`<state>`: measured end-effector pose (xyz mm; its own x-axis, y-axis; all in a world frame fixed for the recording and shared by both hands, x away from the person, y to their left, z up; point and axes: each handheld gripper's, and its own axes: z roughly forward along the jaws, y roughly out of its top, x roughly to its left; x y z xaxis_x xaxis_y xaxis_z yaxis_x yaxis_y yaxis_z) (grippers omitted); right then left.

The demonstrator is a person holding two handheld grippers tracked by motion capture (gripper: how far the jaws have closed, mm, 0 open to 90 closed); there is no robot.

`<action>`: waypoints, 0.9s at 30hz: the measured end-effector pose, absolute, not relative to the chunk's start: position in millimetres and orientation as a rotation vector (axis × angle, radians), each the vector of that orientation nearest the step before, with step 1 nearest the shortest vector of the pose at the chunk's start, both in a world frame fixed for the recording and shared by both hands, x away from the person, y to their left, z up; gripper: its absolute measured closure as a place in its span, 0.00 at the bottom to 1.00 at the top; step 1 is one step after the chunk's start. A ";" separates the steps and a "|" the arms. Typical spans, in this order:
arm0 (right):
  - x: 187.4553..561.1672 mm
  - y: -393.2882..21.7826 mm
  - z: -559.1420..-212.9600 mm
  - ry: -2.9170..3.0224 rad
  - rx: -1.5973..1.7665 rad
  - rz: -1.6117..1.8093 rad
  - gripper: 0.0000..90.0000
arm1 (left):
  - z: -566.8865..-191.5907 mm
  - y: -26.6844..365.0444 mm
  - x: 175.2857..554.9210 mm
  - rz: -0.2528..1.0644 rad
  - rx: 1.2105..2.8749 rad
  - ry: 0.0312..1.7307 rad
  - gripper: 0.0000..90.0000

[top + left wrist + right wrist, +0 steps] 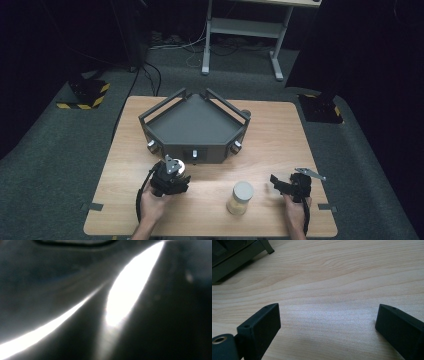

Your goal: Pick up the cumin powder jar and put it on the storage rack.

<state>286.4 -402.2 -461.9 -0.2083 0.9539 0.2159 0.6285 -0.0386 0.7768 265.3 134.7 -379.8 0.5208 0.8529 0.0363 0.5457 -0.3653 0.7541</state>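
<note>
Two grippers: our left gripper (172, 176) grips a white lid (178, 165) in closed fingers; right gripper (276, 181), open-fingered, sits beside the jar (240, 198).

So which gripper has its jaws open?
The right gripper: its jaws stand wide apart over the table, nothing between them. The left gripper is shut.

High view dim, dark surround; left gripper view blurred w/ glare streaks; right gripper view sharp.
</note>
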 end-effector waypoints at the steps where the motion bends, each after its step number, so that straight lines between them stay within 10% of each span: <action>1: 286.3 -402.2 -461.9 1.853 1.666 1.131 0.06 | -375.9 135.2 266.4 0.560 2.063 1.126 0.35; 27: 285.8 -404.8 -463.0 1.845 1.675 1.149 0.06 | -298.9 142.6 325.8 0.504 1.998 1.031 0.35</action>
<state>285.8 -404.8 -463.0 -0.2059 0.9510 0.2306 0.6266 -0.0528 0.7775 325.8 142.6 -298.9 0.5860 0.8102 -0.0161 0.4854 -0.3350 0.8076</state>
